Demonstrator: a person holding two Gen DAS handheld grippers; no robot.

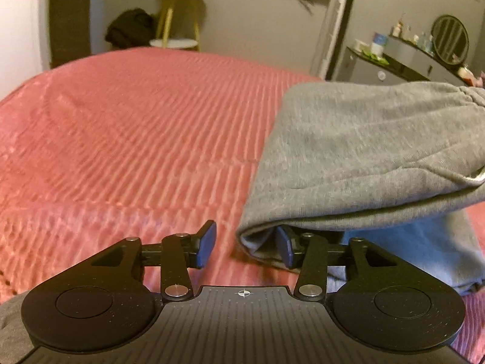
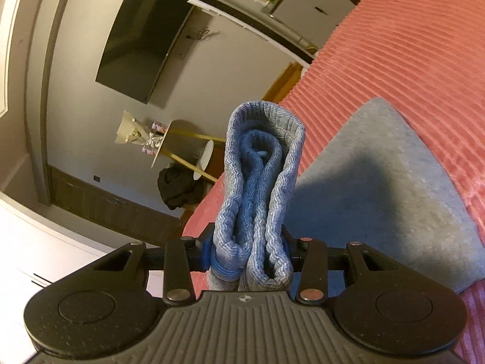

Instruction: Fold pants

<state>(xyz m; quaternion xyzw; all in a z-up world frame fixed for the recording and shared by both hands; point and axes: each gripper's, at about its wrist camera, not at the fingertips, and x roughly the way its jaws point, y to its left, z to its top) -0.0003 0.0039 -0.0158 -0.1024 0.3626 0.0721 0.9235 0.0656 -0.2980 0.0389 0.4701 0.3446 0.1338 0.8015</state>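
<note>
While the right gripper (image 2: 247,254) pinches the bunched ribbed cuffs (image 2: 260,188) upright between its jaws, the grey pants (image 1: 363,151) lie doubled on the pink bed (image 1: 121,136). The left gripper (image 1: 247,247) stands spread, its right jaw tucked under the fold's near corner. Best close there, then carry both ends over level.

The pants (image 1: 372,151) ran off the right edge of the left wrist view, so the waistband end was cut short. The left gripper (image 1: 247,247) had its right pad tucked under the fold, mostly hidden by fabric. In the right wrist view the right gripper (image 2: 247,253) had both pads buried behind the bunched ribbed cuff (image 2: 260,188). Little bottles on the dresser (image 1: 403,60) were too small and blurry to make out.
</note>
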